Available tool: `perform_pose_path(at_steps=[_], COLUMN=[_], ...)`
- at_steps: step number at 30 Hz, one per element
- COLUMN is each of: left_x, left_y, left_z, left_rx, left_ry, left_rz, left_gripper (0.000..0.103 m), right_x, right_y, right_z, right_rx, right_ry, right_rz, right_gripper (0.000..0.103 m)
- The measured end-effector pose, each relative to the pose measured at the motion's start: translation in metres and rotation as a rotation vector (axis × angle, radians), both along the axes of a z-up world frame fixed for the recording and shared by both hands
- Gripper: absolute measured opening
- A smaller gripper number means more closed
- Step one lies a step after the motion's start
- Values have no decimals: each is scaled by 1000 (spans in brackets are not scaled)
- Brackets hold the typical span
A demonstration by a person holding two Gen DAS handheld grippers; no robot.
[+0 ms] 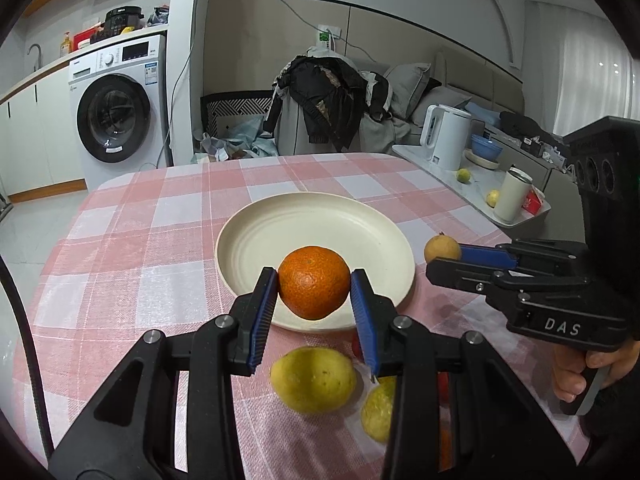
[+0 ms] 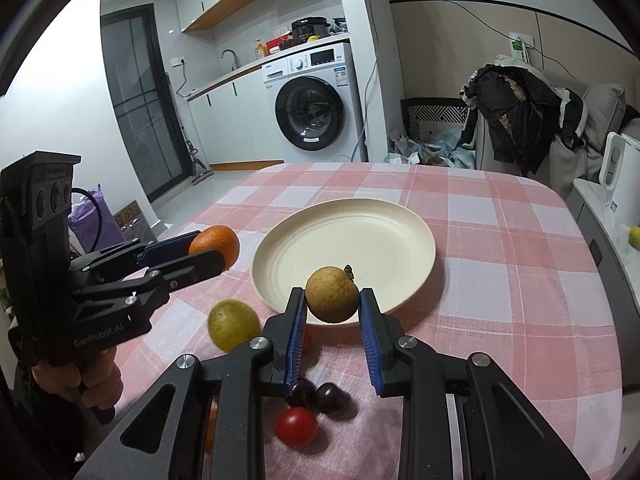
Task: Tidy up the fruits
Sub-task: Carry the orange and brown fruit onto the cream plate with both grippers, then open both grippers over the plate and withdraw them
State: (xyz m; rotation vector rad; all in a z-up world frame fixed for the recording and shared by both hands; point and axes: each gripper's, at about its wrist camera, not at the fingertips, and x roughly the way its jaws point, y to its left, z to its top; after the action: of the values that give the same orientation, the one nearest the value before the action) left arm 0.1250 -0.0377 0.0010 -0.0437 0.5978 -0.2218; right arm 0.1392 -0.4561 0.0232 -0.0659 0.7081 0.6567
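Note:
My left gripper (image 1: 314,280) is shut on an orange (image 1: 314,292), held just above the near rim of the cream plate (image 1: 280,232). In the right wrist view the left gripper (image 2: 210,250) carries that orange (image 2: 214,246) left of the plate (image 2: 380,232). My right gripper (image 2: 332,298) is shut on a round tan fruit (image 2: 332,294) over the plate's near edge. From the left wrist view, this right gripper (image 1: 444,259) and tan fruit (image 1: 442,248) sit right of the plate. Two lemons (image 1: 314,380) (image 1: 378,408), two dark cherries (image 2: 332,398) and a red cherry tomato (image 2: 296,426) lie on the cloth.
A pink checked cloth (image 1: 160,240) covers the table. A side table at the right holds a white kettle (image 1: 446,136), a blue bowl (image 1: 486,148), a cup (image 1: 510,196) and two small fruits. A chair piled with clothes (image 1: 332,100) stands beyond the far edge.

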Motion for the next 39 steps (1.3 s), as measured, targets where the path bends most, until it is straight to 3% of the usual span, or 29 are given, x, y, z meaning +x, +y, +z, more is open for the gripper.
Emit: perform_pose_path(at_steps=[15,27,29,33,36,38,39], left_x=[33,38,35,20,5,-4,-9], left_y=[-5,-8,-8,-7,-3,1,3], left_z=[-28,-34,-32,-25,-18,-13,-12], left_rx=[33,65,74,101,99,88,83], left_ry=[66,94,98,54,21,6,-2], left_rz=[5,6,4,22,20,22,29], left_gripper=[35,36,42,75,82,86,90], right_x=[27,38,37,33,25,17,15], right_y=[17,25,23,14,10,5,4], right_z=[-23,-38,-36,-32,-30,-27,-27], right_rx=[-23,-62,-62,-50,-79,-84,-85], right_ry=[74,115,108,97,70,46,39], right_rz=[-16,-28,-36,-49,-51,-49,-47], right_gripper=[27,30,41,48,69,89,91])
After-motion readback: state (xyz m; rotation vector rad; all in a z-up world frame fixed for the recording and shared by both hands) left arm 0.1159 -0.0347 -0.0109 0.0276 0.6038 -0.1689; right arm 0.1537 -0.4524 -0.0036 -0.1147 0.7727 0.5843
